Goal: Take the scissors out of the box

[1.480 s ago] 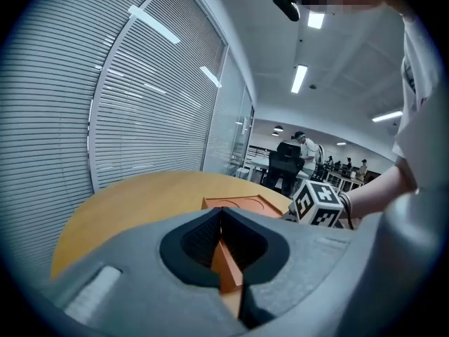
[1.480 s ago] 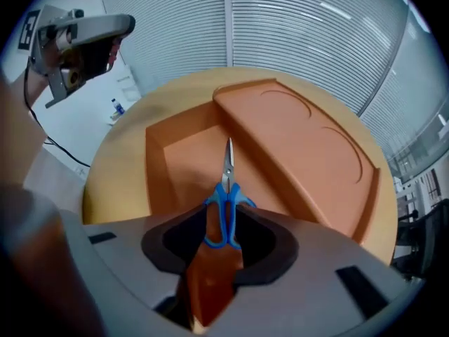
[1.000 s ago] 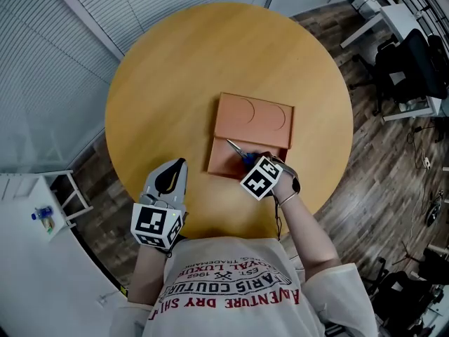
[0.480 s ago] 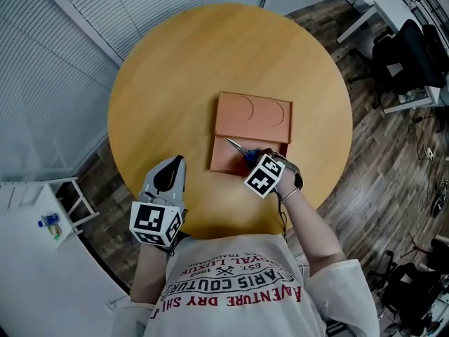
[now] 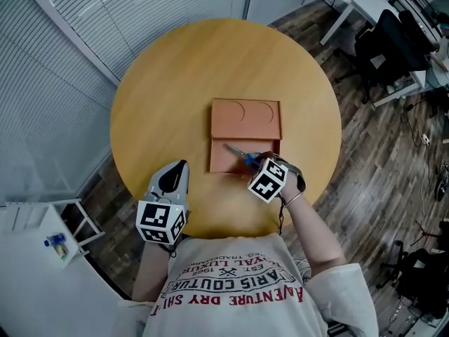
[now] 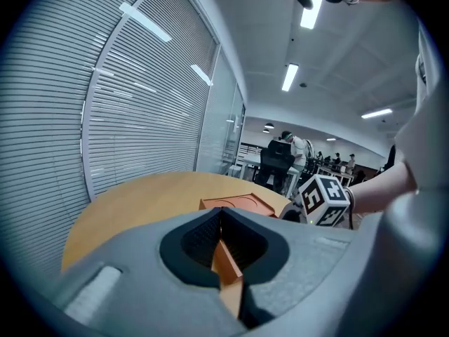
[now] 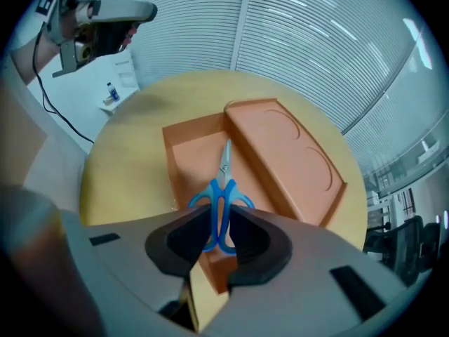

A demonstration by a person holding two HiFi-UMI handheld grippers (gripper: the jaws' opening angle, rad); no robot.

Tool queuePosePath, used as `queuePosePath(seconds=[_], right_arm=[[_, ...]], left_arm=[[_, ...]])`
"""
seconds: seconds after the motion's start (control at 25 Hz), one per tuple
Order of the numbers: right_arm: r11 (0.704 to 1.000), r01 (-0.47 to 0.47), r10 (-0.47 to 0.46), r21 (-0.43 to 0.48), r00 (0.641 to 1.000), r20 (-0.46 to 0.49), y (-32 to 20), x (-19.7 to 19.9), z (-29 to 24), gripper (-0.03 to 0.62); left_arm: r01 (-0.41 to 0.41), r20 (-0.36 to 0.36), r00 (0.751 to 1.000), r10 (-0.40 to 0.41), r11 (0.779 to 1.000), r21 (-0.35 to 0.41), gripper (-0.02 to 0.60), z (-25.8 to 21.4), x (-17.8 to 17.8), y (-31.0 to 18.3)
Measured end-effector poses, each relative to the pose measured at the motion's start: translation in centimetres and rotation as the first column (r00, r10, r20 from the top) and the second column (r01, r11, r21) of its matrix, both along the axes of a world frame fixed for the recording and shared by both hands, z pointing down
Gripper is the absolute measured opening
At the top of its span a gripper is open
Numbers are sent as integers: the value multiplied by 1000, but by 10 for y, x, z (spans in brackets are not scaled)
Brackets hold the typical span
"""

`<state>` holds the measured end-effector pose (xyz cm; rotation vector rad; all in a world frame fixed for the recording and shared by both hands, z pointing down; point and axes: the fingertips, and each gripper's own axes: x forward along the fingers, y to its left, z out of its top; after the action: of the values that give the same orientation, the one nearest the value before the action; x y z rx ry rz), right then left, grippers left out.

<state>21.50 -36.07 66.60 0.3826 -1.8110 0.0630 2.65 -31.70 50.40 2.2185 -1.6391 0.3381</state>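
Because the scissors (image 7: pixel 223 188) likely must clear the wall of the box (image 7: pixel 172 153), the right gripper (image 7: pixel 215 239) clamps their blue handles between its 2 jaws, blades over the box floor. The left gripper (image 6: pixel 219 225), pinched together and empty, waits beside.

So the right gripper (image 7: pixel 219 222) is pointed steeply downward, and its jaws are clamped on the blue handles of the scissors (image 7: pixel 223 188), with the blades sticking straight out past the tips. It's carried in the right hand (image 5: pixel 291 184), with the right forearm (image 5: pixel 309 230) stretched forward from the body and the right marker cube (image 5: pixel 268 180) turned up toward the head camera.

The left gripper (image 5: pixel 181 166) is held off to the left of the right one, well apart from it, and is tilted only a bit downward. Its jaws are pressed together with nothing gripped between them. The left forearm (image 5: pixel 151 265) is tucked in close to the torso, with the left marker cube (image 5: pixel 161 222) facing up.
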Motion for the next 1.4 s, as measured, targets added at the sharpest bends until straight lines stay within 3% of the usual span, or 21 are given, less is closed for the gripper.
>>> queuePosePath(seconds=[0.32,0.52,0.72,1.08,1.4], right_arm=[[993,-88,80,75,991,106,17,-1,-48,89],[973,-216,184,84,940,287,21,-8,-85,89],[937,-300,212,176,894,396,26,-14,-127,89],[833,-501,257,236,727,636,29,-12,-205,89],[740,-633,235,228,561,794,42,-4,-241,91]], left_arm=[[-63,5,998,63,998,22,11,-10,1,12],[-94,8,996,93,995,31,11,-19,6,10],[-134,15,991,134,989,55,10,-29,10,12],[-220,28,975,218,968,120,11,-62,19,11],[-304,55,953,299,930,207,11,-99,28,16]])
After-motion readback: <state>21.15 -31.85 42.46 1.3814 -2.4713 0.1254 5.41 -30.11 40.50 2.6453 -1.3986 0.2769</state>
